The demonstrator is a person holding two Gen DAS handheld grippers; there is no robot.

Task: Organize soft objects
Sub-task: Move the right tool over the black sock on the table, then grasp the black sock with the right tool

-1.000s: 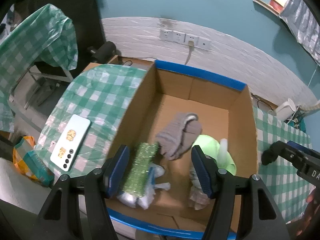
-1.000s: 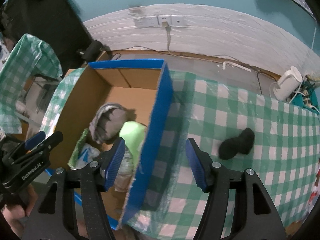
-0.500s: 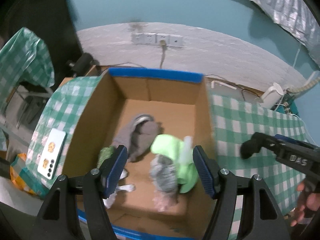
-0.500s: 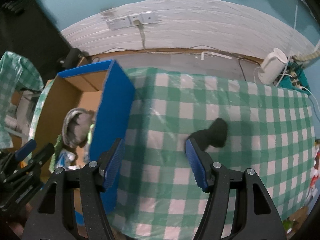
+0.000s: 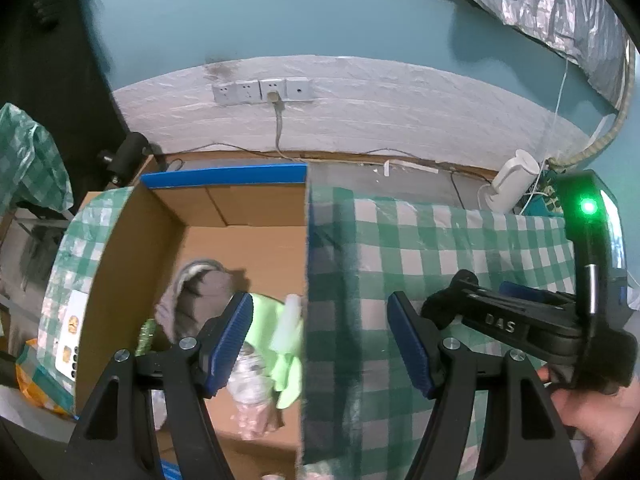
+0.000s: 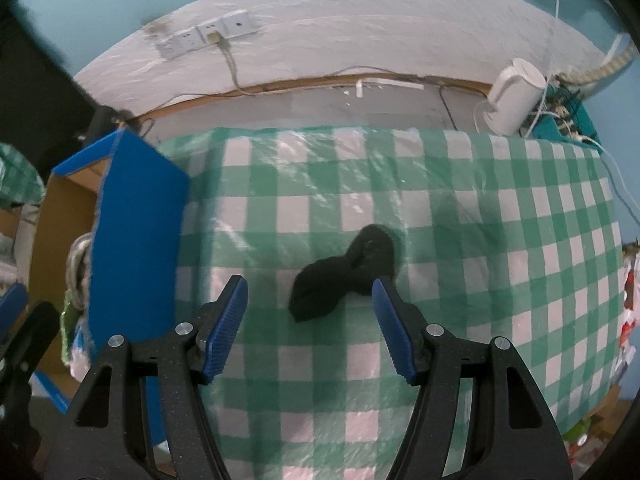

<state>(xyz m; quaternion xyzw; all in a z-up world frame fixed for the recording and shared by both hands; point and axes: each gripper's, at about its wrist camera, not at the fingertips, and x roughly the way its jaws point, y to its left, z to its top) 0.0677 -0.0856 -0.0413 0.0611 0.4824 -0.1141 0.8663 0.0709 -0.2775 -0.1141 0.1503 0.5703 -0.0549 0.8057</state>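
only the right wrist view shows the whole black sock (image 6: pixel 344 276) between the spread right claw (image 6: pixel 310 330).

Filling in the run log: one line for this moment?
right tool open over black sock | left tool open, empty | cardboard box holds soft items

White kettle (image 6: pixel 514 96), wall sockets (image 5: pixel 262 90), phone (image 5: pixel 70 334), green checked tablecloth (image 6: pixel 500 208)
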